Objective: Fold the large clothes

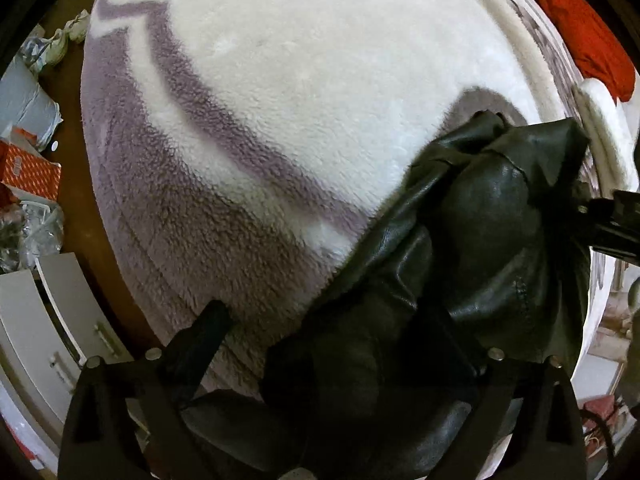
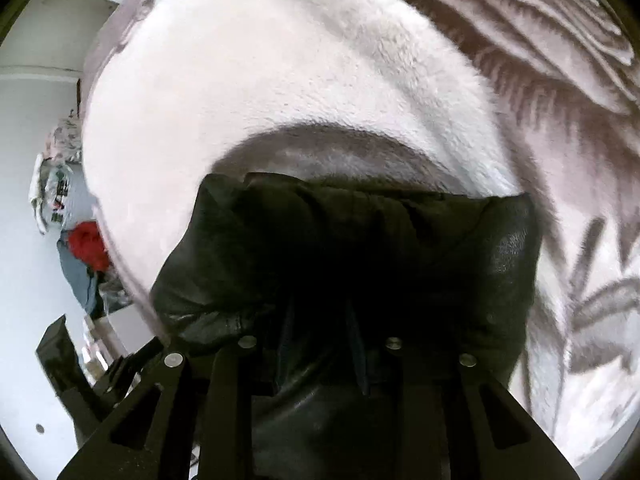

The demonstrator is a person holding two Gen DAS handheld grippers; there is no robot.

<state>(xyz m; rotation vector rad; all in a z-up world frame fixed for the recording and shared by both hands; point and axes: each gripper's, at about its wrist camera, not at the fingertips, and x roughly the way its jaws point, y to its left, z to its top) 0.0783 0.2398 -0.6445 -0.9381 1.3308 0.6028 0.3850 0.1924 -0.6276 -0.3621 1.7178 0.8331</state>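
A black leather garment (image 1: 472, 240) hangs bunched over a fluffy white and grey-purple blanket (image 1: 260, 120). My left gripper (image 1: 332, 344) stands open; its left finger (image 1: 204, 340) is bare over the blanket and the garment drapes across the right finger, hiding it. In the right wrist view the same garment (image 2: 360, 248) fills the space between the fingers of my right gripper (image 2: 320, 320), which is shut on it; the fingertips are buried in the folds. The right gripper's body shows at the right edge of the left wrist view (image 1: 616, 220).
A red cloth (image 1: 580, 28) lies at the blanket's far right. Left of the bed are an orange box (image 1: 28, 172), plastic bags, and white cabinets (image 1: 48, 320). In the right wrist view a white wall and a clothes pile with something red (image 2: 86, 246) are at left.
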